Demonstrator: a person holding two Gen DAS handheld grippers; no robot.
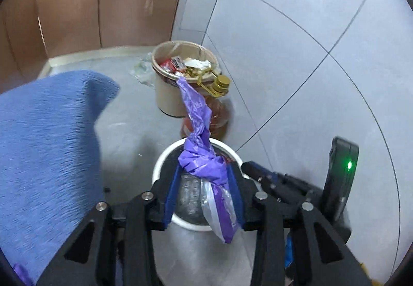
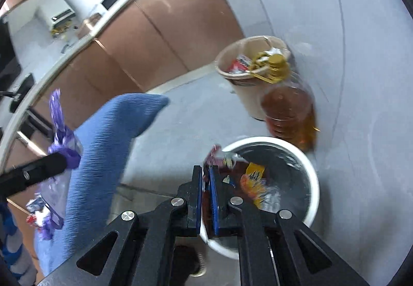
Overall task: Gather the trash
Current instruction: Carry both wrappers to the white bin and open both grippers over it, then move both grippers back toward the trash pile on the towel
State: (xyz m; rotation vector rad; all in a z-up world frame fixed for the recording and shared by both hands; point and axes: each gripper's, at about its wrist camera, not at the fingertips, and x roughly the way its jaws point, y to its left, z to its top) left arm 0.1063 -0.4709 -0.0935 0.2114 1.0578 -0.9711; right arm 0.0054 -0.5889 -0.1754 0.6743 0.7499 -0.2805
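Note:
My left gripper [image 1: 205, 166] hangs over a white bin [image 1: 157, 164], its blue pads shut on the knot of a purple plastic bag [image 1: 198, 110]. The bag's tail sticks up and its clear, filled body [image 1: 219, 208] droops below the pads. In the right wrist view the same bag [image 2: 62, 136] dangles from a black finger at the left edge. My right gripper [image 2: 205, 169] is above the white bin's [image 2: 313, 177] near rim, shut on a crumpled red and purple wrapper [image 2: 216, 157]. Orange and yellow packets [image 2: 255, 177] lie inside the bin.
A beige bin [image 1: 167, 95] full of trash stands behind the white one, with a gold-capped bottle of amber liquid [image 1: 219, 115] beside it against the tiled wall [image 1: 309, 28]. Blue ribbed fabric [image 1: 51, 144] fills the left. Brown cabinets [image 1: 103, 2] run along the back.

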